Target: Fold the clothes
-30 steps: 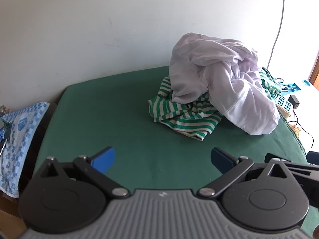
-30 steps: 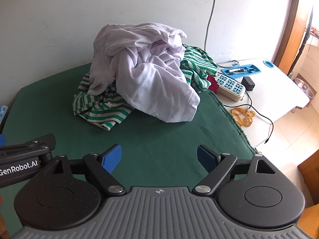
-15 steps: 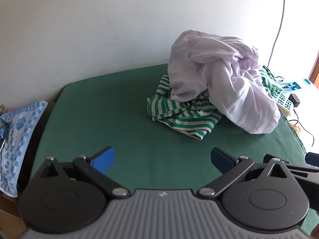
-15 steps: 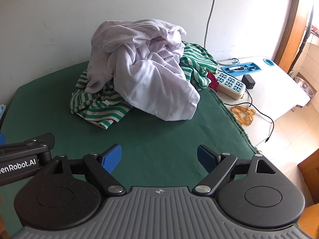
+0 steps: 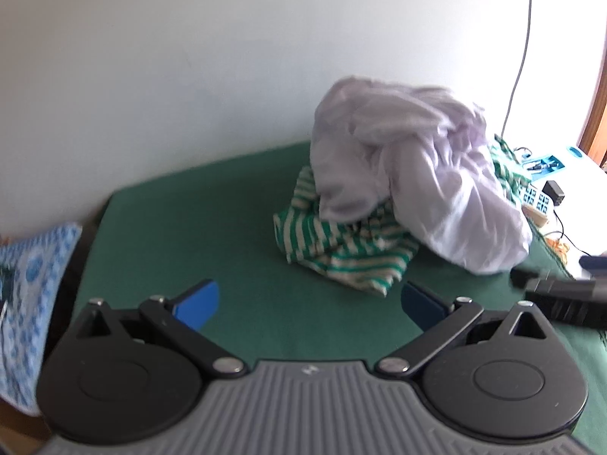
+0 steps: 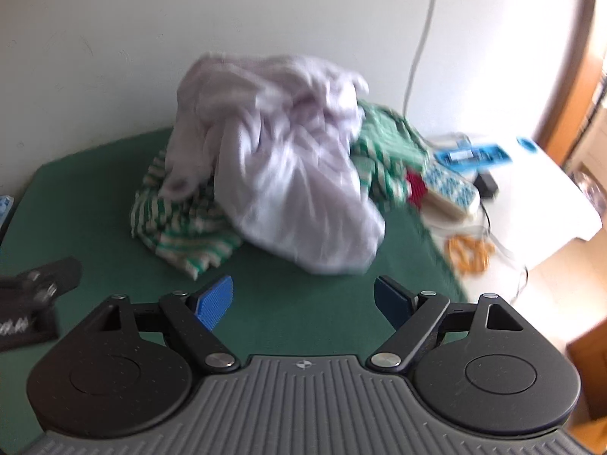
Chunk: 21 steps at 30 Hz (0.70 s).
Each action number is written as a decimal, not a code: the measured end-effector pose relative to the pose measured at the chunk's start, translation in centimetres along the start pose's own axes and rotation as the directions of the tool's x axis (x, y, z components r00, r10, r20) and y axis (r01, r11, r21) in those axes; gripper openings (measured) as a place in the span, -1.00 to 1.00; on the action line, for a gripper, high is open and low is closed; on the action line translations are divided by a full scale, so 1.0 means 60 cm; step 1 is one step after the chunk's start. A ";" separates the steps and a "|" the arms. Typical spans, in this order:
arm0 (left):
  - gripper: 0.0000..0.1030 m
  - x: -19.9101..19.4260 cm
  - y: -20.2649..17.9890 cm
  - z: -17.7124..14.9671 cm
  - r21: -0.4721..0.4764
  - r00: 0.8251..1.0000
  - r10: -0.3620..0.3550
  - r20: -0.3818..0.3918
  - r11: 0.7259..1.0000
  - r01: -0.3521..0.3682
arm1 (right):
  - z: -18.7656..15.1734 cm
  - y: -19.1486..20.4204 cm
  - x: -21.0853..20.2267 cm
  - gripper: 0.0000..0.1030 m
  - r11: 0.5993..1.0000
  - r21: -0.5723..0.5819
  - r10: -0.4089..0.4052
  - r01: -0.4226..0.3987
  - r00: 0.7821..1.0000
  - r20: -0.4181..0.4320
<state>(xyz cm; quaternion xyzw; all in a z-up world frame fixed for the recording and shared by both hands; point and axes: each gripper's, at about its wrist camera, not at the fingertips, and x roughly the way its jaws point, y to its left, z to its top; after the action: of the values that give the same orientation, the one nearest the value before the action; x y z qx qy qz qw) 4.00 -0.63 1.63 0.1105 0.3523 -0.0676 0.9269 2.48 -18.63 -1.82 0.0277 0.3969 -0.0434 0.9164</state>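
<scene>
Both grippers have pushed in toward the pile since half a second ago, and both views are now smeared with motion where they were sharp before. The left gripper (image 5: 309, 299) hangs over the green cloth (image 5: 197, 227) with its blue pads (image 5: 199, 299) spread wide and nothing between them; the right gripper (image 6: 303, 297) is the same, jaws gaping, empty. The clothes sit at about one o'clock from the left gripper and at twelve from the right: a crumpled pale lilac garment (image 6: 288, 174) heaped on top of a green-and-white striped garment (image 5: 341, 242), whose edge pokes out at the pile's seven o'clock side and again at its three o'clock side. The pile itself lies as it did, only larger in the right view. The right gripper's tip shows at three o'clock in the left view, further forward than before. Off the table's right edge, blurred, are a power strip (image 6: 449, 193), a blue tray (image 6: 474, 155) and a coil of orange cord (image 6: 468, 252). A blue checked cloth (image 5: 34, 295) hangs at nine o'clock.
</scene>
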 end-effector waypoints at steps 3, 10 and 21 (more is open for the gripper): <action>0.99 0.005 0.010 0.040 0.015 0.999 0.004 0.033 1.000 -0.005 | 0.067 -0.016 0.016 0.62 1.000 -0.020 0.010 -0.009 0.999 0.044; 0.99 0.039 0.020 0.044 -0.044 1.000 -0.029 -0.009 0.999 0.029 | 0.172 -0.020 0.119 0.54 0.998 -0.060 -0.016 0.021 0.996 0.085; 0.99 0.049 0.043 0.014 -0.042 1.000 0.008 -0.023 0.999 -0.008 | 0.202 -0.078 0.253 -0.94 0.998 0.037 -0.048 0.047 0.998 0.027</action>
<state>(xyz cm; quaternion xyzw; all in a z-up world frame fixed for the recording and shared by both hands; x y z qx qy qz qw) 7.23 1.50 0.66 0.0931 0.3636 -0.0552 0.9252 21.13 -25.21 -4.68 0.0343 0.3839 -0.0729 0.9199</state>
